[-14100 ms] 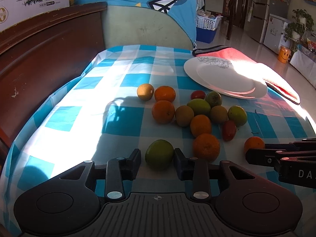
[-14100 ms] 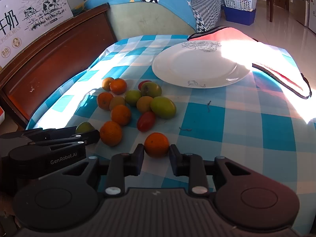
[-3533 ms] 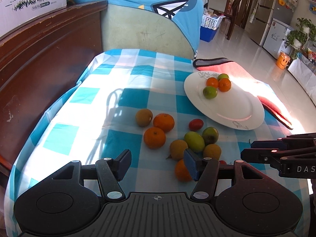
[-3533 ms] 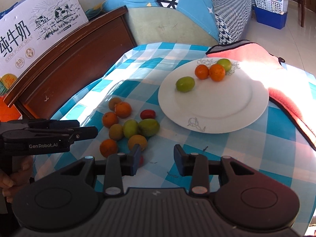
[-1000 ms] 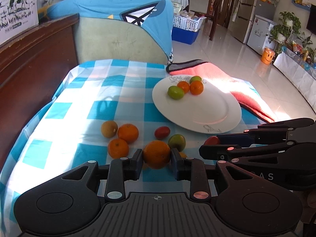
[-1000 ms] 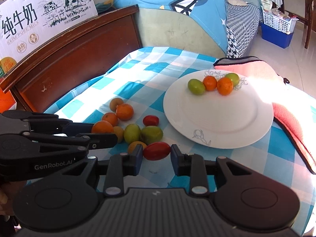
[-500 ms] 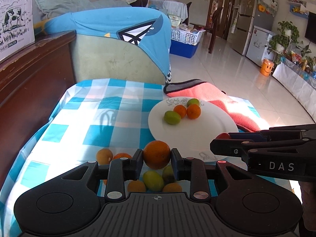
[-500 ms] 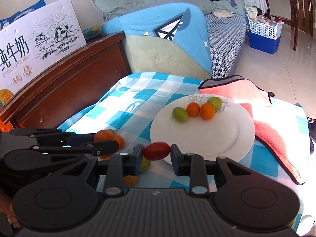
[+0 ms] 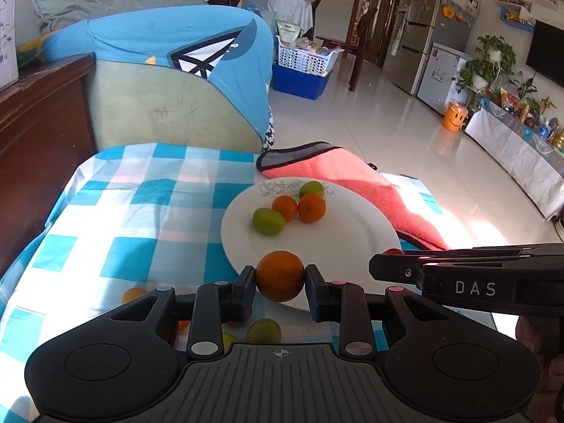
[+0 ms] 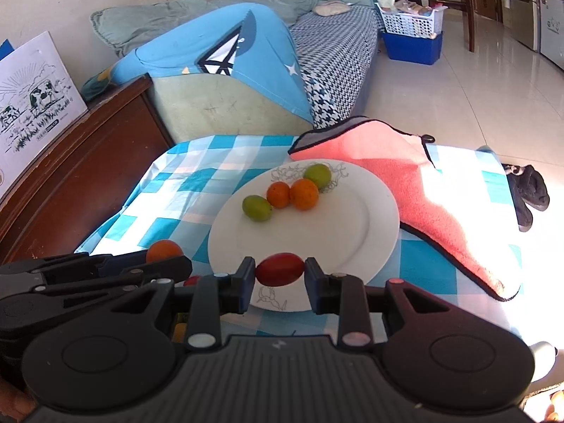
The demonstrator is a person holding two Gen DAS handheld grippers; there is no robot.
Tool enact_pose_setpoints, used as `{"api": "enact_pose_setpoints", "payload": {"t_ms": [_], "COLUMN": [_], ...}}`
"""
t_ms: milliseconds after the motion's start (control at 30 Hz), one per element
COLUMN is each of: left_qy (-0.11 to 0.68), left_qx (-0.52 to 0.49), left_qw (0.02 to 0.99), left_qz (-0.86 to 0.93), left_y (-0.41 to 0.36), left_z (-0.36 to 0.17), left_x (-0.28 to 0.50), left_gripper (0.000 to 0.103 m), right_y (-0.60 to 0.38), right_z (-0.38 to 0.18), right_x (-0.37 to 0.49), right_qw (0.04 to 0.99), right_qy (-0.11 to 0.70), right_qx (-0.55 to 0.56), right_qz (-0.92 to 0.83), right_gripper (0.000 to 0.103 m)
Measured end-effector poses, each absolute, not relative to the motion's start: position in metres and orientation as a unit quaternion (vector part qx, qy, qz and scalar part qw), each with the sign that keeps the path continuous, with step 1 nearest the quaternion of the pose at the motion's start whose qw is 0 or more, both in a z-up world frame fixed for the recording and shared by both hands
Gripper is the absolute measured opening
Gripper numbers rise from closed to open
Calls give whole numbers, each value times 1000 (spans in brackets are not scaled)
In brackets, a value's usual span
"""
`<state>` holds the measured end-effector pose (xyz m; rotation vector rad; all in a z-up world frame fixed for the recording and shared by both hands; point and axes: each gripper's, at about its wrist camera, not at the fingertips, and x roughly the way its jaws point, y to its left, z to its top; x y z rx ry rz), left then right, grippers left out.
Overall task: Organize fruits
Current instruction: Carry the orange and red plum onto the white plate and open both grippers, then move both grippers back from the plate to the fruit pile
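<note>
My left gripper (image 9: 280,278) is shut on an orange (image 9: 280,275), held in the air over the near rim of the white plate (image 9: 352,232). My right gripper (image 10: 280,276) is shut on a red oval fruit (image 10: 280,269), also above the plate's near edge (image 10: 370,232). Several fruits lie at the plate's far side: two oranges (image 9: 312,207) and two green ones (image 9: 268,221). Loose fruits (image 9: 263,331) remain on the checked cloth, mostly hidden under my left gripper. In the right wrist view the left gripper's orange (image 10: 164,250) shows at the left.
A pink towel (image 10: 398,172) lies beyond and right of the plate. A dark wooden board (image 10: 70,176) runs along the table's left side, with a sofa (image 10: 225,70) behind. A dark sock (image 10: 530,195) lies on the floor off the table's right edge.
Both grippers lifted their fruit off the cloth and carried it toward the plate. The plate now sits nearer and more central in both views, and the loose fruits slipped under the grippers.
</note>
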<state>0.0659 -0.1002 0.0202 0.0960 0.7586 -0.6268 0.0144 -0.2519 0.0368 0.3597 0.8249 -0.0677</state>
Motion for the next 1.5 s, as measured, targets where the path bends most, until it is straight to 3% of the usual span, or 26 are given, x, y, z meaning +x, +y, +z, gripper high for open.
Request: {"api": "enact_pose_setpoints", "payload": {"t_ms": [933,1200,1333,1500], "left_qy": [395,383,378,380], "left_qx": [37,33,45,57], "left_qw": [873,882,885,886], "left_qz": [-285,-273,-268,-260], "left_y": [-130,-121,-115,-103], "left_z": [-10,6,13,18], "left_x": [99,96,90,88], "left_gripper": [30,40,51,54], "right_y": [-271,-269,-265,-258], "right_z": [10,15,16,17], "right_x": [31,29,28,26], "right_qw": [870,875,876,880], "right_qy": [413,403,410,413], "right_qx": [245,248,241,224], "right_qz": [-110,-101,-87,-68], "right_gripper": [34,35,36,38]}}
